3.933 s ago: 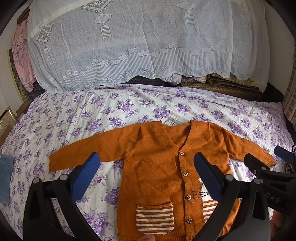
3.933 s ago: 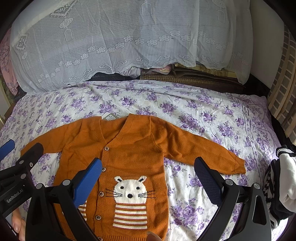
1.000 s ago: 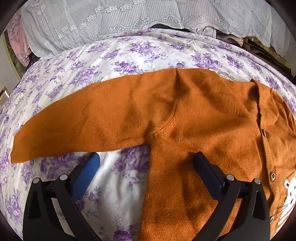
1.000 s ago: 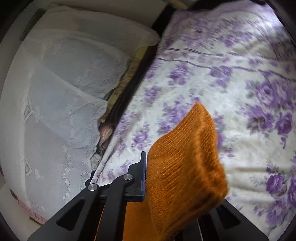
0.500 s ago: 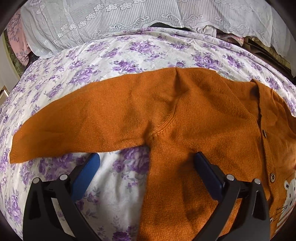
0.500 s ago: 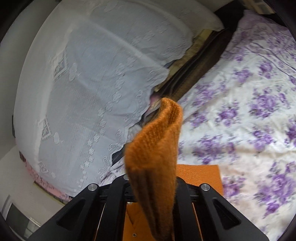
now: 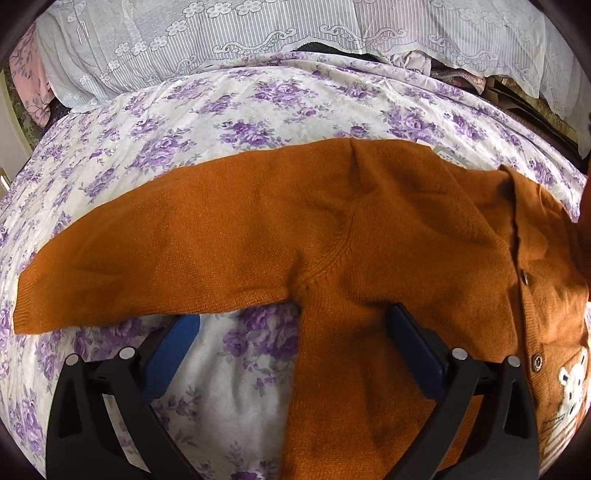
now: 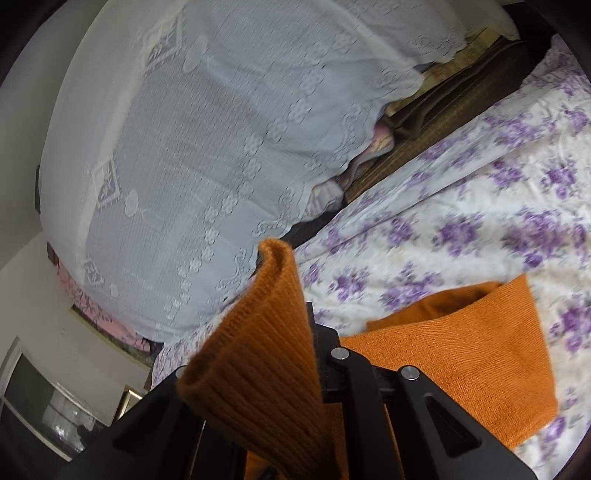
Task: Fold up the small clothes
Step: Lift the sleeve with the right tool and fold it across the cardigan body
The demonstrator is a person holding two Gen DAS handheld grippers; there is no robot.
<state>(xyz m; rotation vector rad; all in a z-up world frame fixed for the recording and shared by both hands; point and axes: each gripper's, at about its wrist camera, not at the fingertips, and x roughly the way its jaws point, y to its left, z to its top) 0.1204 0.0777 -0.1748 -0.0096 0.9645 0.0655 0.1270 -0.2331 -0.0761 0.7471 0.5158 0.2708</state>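
Note:
An orange knitted cardigan (image 7: 369,229) lies button-side up on the flowered bed sheet (image 7: 229,96). In the left wrist view one sleeve stretches flat to the left and a white animal motif shows at the right edge. My left gripper (image 7: 291,328) hovers open just above the armpit, one blue pad over the sheet, the other over the body. My right gripper (image 8: 310,332) is shut on the ribbed cuff of the other sleeve (image 8: 258,350), held up off the bed. That sleeve (image 8: 461,354) trails down over the sheet behind it.
A white lace cover (image 8: 207,147) drapes a pile at the head of the bed, also seen as the lace cover (image 7: 258,33) in the left view. Dark folded textiles (image 8: 436,122) lie under its edge. A wooden piece of furniture (image 8: 129,398) stands beyond the bed's left side.
The right gripper has carried the sleeve cuff up and across the bed, rolling as it went, so the lace cover now fills its view. The left gripper has stayed put.

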